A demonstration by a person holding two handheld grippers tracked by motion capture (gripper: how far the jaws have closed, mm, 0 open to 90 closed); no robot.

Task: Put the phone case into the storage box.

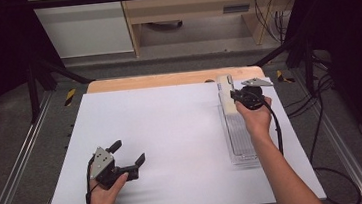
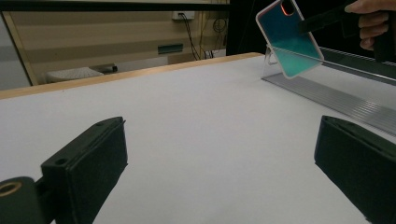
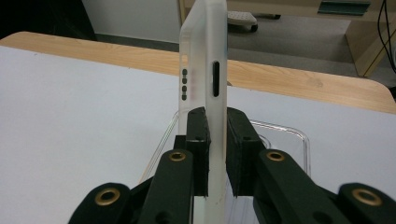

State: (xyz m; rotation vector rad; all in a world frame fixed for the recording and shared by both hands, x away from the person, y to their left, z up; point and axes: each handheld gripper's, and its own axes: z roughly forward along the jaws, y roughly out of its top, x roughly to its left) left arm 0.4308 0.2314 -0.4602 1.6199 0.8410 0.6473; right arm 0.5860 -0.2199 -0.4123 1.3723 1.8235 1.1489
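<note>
A white worktop [image 1: 173, 143] with a wooden far edge fills the middle of the high view, dark framing and cables around it. At the lower left of that view, the left gripper [image 1: 128, 153] hovers just above the bare surface, its jaws spread wide with nothing between them. At the upper right, the right gripper [image 1: 236, 95] has its jaws pinching a phone case [image 3: 205, 70], frosted white along its edge and teal inside with a pink rim in the left gripper view. The case is held upright, over the far end of a clear plastic tray [image 1: 241, 146] lying along the right side of the worktop.
</note>
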